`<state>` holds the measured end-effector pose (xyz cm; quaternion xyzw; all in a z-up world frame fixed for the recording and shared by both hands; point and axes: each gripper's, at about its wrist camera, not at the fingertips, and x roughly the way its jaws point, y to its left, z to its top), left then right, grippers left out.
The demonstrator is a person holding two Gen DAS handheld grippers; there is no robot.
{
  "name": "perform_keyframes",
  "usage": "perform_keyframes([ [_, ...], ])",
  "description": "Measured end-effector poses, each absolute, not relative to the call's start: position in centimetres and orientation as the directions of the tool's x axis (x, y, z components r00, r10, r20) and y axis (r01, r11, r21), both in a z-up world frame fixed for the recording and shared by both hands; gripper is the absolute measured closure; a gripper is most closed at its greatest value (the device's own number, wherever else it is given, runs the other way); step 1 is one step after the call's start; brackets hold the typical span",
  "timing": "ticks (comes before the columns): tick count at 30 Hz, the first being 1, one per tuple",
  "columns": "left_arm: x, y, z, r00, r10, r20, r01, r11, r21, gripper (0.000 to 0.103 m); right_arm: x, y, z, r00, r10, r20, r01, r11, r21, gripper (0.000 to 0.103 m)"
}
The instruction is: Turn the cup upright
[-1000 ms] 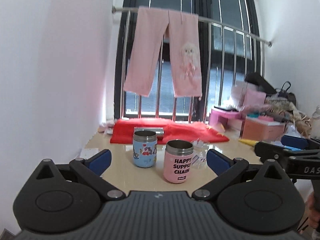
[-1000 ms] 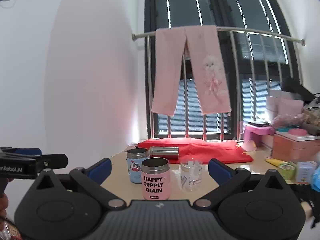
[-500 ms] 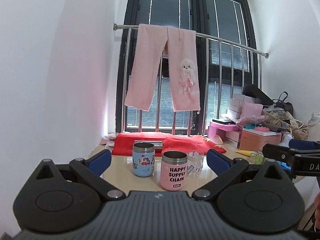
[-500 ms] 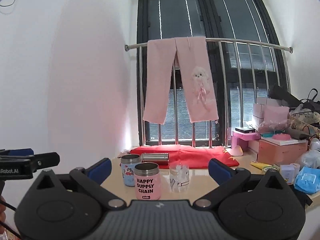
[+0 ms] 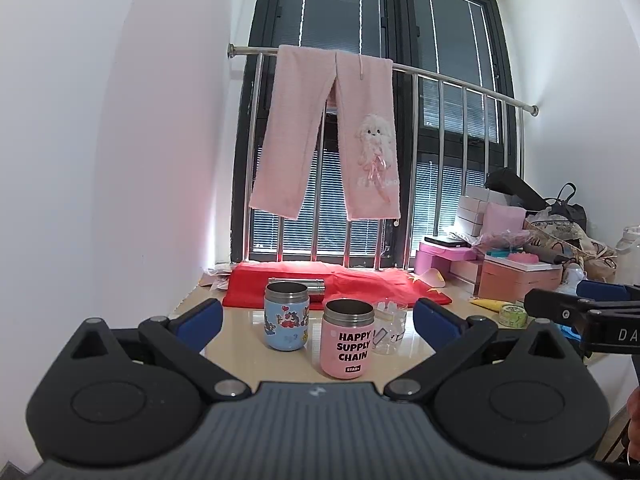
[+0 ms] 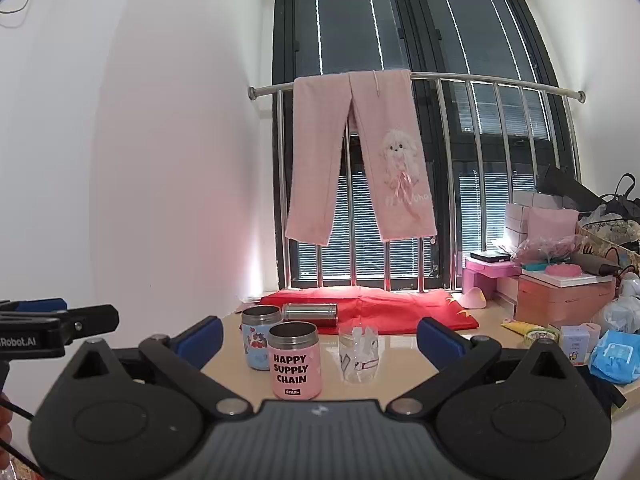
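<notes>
Both grippers [image 5: 316,316] [image 6: 318,334] spread wide, holding nothing.
Centre frame: pink cup [image 6: 295,361] reads "HAPPY SUPPLY CHAIN", "STAR+"; steel cup [image 6: 310,314] lies sideways behind on red cloth [image 6: 400,310].

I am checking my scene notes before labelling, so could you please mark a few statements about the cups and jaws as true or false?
1. The pink cup stands upright with its mouth up. True.
2. The steel cup stands upright. False: it lies on its side at the edge of the red cloth.
3. The left gripper is clamped on the blue cup. False: its jaws are open, holding nothing.
4. The clear glass sits right of the pink cup. True.
5. The right gripper has open jaws. True.
</notes>
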<state>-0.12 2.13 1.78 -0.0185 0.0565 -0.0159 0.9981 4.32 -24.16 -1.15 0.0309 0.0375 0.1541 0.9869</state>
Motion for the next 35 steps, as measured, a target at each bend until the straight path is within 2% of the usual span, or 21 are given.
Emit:
perform_keyframes([
  [35,-0.05,2.26,1.57,0.992,-0.044,-0.115,0.040,0.999,-0.036,0.000,4.15,-23.65,-1.63,0.951,0.300,-0.071,-0.295,0.952,0.077,0.000],
])
